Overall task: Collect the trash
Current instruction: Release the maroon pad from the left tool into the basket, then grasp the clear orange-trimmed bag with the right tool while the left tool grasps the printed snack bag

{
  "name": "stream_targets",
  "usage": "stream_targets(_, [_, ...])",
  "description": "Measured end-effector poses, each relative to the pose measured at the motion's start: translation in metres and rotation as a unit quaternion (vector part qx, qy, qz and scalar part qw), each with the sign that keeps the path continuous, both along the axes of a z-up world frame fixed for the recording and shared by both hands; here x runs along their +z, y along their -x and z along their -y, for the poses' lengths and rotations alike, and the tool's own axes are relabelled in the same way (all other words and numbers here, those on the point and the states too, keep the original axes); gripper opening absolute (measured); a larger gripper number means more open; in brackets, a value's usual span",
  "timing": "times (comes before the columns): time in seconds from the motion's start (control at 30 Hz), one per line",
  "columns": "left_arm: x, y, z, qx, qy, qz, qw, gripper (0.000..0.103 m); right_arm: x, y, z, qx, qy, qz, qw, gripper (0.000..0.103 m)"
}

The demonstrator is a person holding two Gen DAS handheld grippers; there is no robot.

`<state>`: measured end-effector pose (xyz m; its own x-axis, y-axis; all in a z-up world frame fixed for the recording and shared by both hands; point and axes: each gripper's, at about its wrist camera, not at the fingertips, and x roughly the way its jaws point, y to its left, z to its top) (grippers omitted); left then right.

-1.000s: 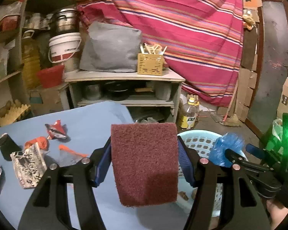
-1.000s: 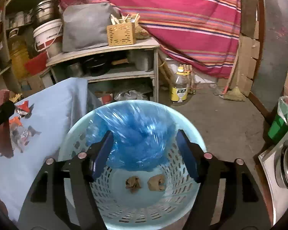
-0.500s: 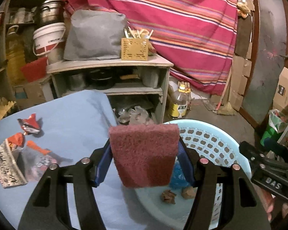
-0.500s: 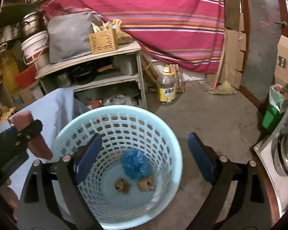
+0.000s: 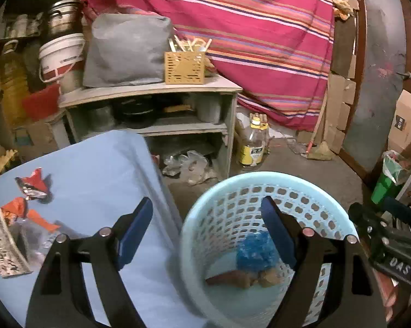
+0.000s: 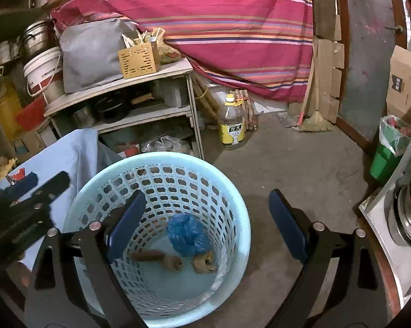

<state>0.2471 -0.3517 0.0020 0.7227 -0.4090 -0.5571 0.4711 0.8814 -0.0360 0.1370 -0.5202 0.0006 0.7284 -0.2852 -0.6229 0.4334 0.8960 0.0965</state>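
Observation:
A light blue plastic basket [image 6: 232, 207] [image 5: 309, 188] stands on the floor beside the blue-covered table [image 5: 96, 169]. Inside lie a blue plastic bag [image 6: 187, 233] [image 5: 256, 252], a maroon scouring pad [image 6: 146, 255] [image 5: 227, 277] and brown scraps [image 6: 202, 262]. My left gripper [image 5: 206, 235] is open and empty above the basket's left rim. My right gripper [image 6: 206, 224] is open and empty above the basket. On the table lie a red wrapper [image 5: 31, 183], an orange scrap [image 5: 16, 206] and a silver printed packet [image 5: 5, 246].
A grey shelf unit [image 5: 150, 104] with pots, a bag and a wooden box stands behind the table. An oil bottle [image 6: 232, 124] stands on the concrete floor. A green bin [image 6: 387, 150] is at the right. A metal counter edge [image 6: 391, 210] is close on the right.
My left gripper opened and the maroon scouring pad dropped into the basket. Before that, my right gripper opened and let the blue bag fall in.

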Motion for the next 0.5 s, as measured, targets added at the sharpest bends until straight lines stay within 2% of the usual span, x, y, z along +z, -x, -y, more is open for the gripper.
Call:
stream_targets(0.1, [0.006,0.003,-0.031,0.017,0.004,0.007,0.9998,0.085,0.002,-0.005,-0.008,0.007,0.004,0.003,1.000,0.092])
stream_targets(0.23, [0.011,0.009,-0.076,0.043,-0.007,0.020,0.9988,0.087,0.005,-0.016,-0.028,0.028,-0.001,0.006,1.000,0.098])
stream_targets(0.37, [0.015,0.013,-0.136,0.076,-0.027,0.030,0.9963,0.091,0.007,-0.033,-0.068,0.073,-0.013,0.011,0.997,0.098])
stream_targets(0.5, [0.014,0.014,-0.196,0.122,-0.043,0.037,0.9909,0.095,0.006,-0.048,-0.117,0.108,0.026,0.000,0.994,0.099])
